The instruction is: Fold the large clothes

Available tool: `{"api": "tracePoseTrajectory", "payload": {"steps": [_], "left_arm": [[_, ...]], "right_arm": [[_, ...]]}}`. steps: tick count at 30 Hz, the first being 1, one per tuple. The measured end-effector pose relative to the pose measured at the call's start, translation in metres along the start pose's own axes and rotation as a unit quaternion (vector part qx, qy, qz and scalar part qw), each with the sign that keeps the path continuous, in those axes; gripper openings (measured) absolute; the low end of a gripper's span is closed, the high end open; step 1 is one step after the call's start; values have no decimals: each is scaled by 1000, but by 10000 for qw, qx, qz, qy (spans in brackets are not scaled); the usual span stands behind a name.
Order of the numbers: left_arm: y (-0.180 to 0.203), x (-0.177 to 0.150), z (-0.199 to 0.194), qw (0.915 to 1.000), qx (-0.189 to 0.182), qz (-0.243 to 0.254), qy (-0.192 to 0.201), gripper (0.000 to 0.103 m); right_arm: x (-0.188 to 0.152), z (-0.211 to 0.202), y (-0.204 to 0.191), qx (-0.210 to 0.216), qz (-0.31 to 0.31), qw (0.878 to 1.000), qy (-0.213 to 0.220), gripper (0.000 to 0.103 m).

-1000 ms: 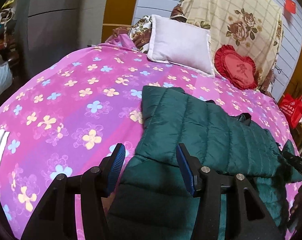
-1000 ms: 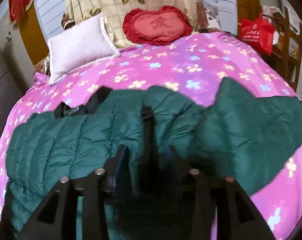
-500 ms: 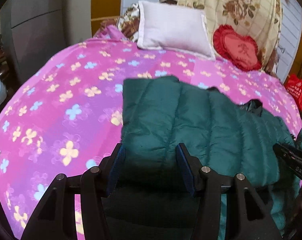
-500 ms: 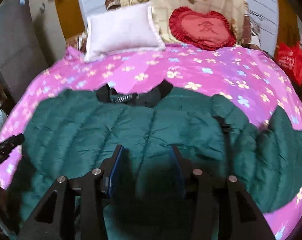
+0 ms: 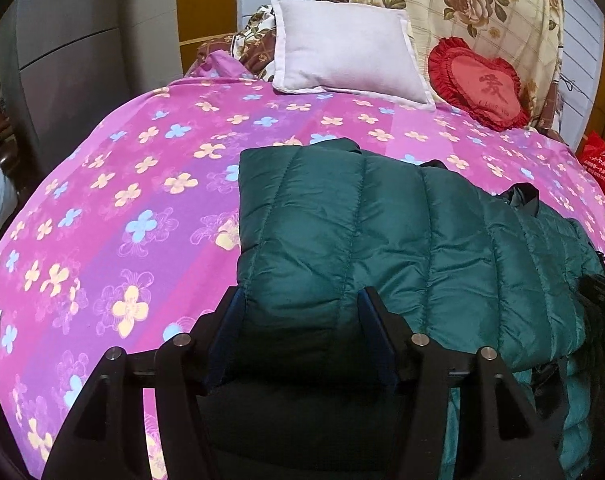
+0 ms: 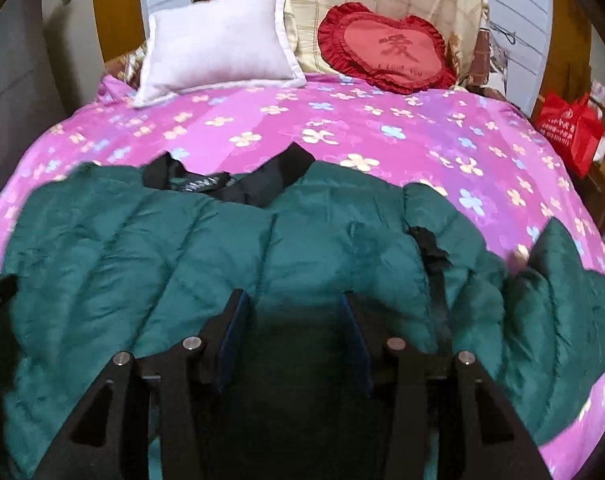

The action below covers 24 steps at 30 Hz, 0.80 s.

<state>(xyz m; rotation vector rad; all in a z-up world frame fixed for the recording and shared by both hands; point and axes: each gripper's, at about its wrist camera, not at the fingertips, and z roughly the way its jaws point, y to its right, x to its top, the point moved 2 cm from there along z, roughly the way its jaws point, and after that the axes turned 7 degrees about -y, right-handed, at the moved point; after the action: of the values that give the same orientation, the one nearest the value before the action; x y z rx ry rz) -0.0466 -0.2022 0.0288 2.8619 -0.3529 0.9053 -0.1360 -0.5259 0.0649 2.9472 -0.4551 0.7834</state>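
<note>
**Puffy jacket under both my jaws**

My left gripper (image 5: 298, 328) is opening, its jaws straddling the jacket (image 5: 382, 232) on the bed (image 5: 102, 200). My right gripper (image 6: 292, 332) is opening astride its middle. Soft, light, slippery-looking: I'd pinch the hem.

Dim indoor light, fisheye-warped edges

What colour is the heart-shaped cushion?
Red, with a ruffled edge; the heart-shaped cushion shows best in the right wrist view.
</note>
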Motion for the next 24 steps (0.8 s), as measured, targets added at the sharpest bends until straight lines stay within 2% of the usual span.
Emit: {"api": "tracePoseTrajectory", "payload": {"steps": [3, 6, 11, 13, 16, 20, 22, 24], "left_arm": [[-1, 0, 0, 10000, 18, 18, 9, 41], [0, 0, 0, 10000, 7, 10, 8, 41], [0, -1, 0, 10000, 12, 12, 4, 42], [0, -1, -1, 10000, 12, 7, -6, 42], [0, -1, -7, 10000, -70, -24, -4, 42], [2, -2, -25, 9996, -237, 4, 175, 42], [5, -3, -34, 9993, -266, 53, 253, 42], [9, -7, -43, 9989, -328, 120, 324, 42]], "right_arm": [[-12, -23, 4, 119, 7, 9998, 155, 59], [-21, -26, 9, 4, -21, 10000, 83, 60], [-32, -4, 22, 134, 231, 9994, -205, 60], [-36, -1, 19, 39, 149, 9997, -192, 60], [-37, -4, 15, -51, 60, 9997, -245, 60], [-42, -28, 16, 131, 233, 9995, -164, 61], [-45, -43, 16, 191, 289, 9994, -26, 69], [-50, -58, 16, 250, 385, 9989, 111, 82]]}}
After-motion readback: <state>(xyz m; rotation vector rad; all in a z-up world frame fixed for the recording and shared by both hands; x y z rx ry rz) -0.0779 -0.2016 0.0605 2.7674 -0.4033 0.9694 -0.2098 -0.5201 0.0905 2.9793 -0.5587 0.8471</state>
